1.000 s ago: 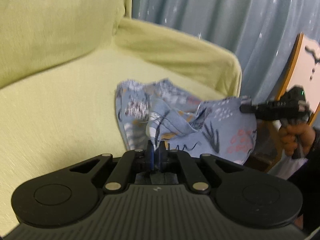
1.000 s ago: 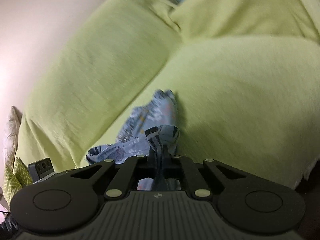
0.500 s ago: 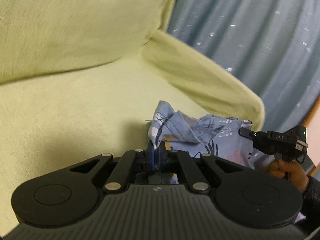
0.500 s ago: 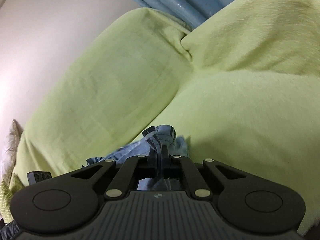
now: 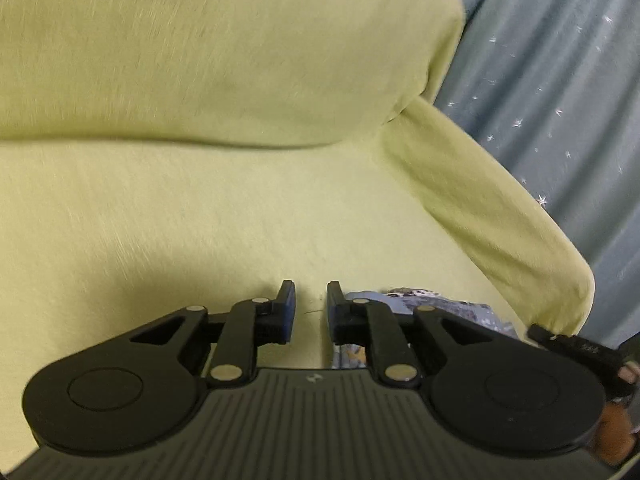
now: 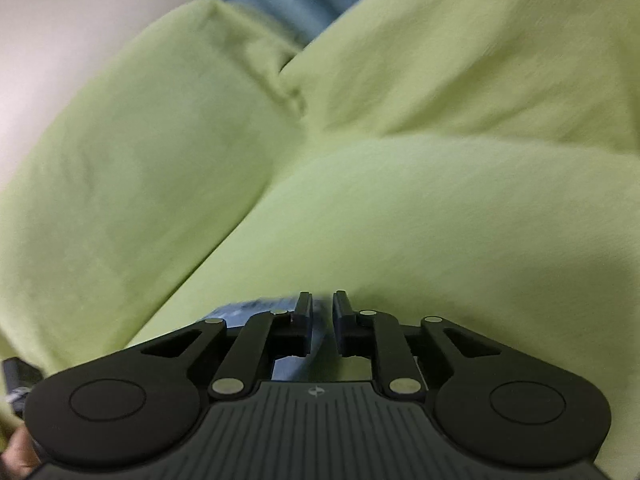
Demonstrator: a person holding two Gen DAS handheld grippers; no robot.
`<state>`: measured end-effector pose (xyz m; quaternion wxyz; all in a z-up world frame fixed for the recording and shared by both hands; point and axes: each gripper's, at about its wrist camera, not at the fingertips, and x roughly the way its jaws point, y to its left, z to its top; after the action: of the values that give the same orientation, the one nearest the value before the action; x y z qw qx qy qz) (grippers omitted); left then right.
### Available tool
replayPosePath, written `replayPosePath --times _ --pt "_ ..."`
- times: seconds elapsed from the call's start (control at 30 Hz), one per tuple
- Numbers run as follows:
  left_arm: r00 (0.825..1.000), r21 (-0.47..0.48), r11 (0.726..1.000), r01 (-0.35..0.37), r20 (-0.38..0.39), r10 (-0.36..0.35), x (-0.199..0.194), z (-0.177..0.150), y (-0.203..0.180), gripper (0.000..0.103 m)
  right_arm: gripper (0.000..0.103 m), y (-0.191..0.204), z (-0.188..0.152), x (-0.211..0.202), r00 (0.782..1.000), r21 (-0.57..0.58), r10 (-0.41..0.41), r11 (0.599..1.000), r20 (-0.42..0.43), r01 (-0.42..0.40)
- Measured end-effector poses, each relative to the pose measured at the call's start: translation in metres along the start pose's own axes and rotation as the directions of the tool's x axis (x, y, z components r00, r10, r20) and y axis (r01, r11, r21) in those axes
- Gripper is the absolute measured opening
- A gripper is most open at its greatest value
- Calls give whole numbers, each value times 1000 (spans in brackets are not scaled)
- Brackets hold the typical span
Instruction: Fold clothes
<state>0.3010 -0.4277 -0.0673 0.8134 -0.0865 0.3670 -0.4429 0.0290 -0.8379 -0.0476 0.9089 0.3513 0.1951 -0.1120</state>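
A blue patterned garment [image 5: 432, 300] lies on the yellow-green sofa seat [image 5: 200, 220], mostly hidden behind my left gripper's right finger. My left gripper [image 5: 311, 294] is open and empty just above the seat, with the cloth to its right. In the right wrist view a strip of the same garment [image 6: 256, 306] shows low behind the fingers. My right gripper [image 6: 320, 304] is open, with blue cloth under its left finger and in the gap; no grip on it. The right gripper's body [image 5: 576, 346] also shows at the far right of the left wrist view.
The sofa backrest [image 5: 224, 48] rises behind the seat and an armrest [image 5: 480, 200] runs along the right. A blue-grey starred curtain [image 5: 560, 80] hangs beyond the armrest. A pale wall [image 6: 60, 20] is at the upper left in the right wrist view.
Both grippers were shut on the garment and held it up; now both have opened and let go. The garment has dropped onto the seat, and both grippers sit lower.
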Motion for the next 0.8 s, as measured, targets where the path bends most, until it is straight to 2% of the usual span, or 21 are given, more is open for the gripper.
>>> replayPosePath --times 0.1,0.27,0.37,0.4,0.43,0.5,0.57,0.6,0.7,0.77,0.8 --pt "1000 115 993 16 -4 -15 -17 -11 -33 11 18 14 -2 -26 997 -101 -53 993 53 58" --pt "997 314 948 47 -66 -28 -24 -50 -101 12 27 51 -26 -59 999 -184 43 982 6 -41" --pt "993 381 922 74 -115 -32 -21 -69 -137 14 33 62 -48 -75 999 -227 25 974 -22 -29" --pt "992 422 904 73 -127 -21 -20 -74 -149 16 35 65 -55 -80 999 -241 14 970 -31 -21" --pt "993 480 876 43 -119 16 -19 -79 -161 17 40 65 -60 -82 999 -250 1 968 -47 -13" --pt "990 590 807 -30 -91 103 -18 -90 -185 22 43 58 -66 -86 996 -247 -17 969 -87 -5" --pt "987 614 788 -42 -95 127 -16 -98 -198 23 43 43 -67 -91 993 -175 11 984 -116 -31" --pt "987 610 792 -38 -100 125 -17 -101 -201 24 43 35 -66 -92 991 -126 35 991 -131 -51" --pt "982 602 792 -100 -70 177 -13 -116 -204 24 44 8 -69 -86 977 38 87 996 -197 -81" --pt "974 626 771 -121 -75 214 -7 -132 -203 24 17 -9 -76 -81 966 178 140 979 -219 -102" --pt "970 638 759 -131 -77 232 -4 -139 -202 23 11 -16 -79 -79 961 234 164 966 -220 -111"
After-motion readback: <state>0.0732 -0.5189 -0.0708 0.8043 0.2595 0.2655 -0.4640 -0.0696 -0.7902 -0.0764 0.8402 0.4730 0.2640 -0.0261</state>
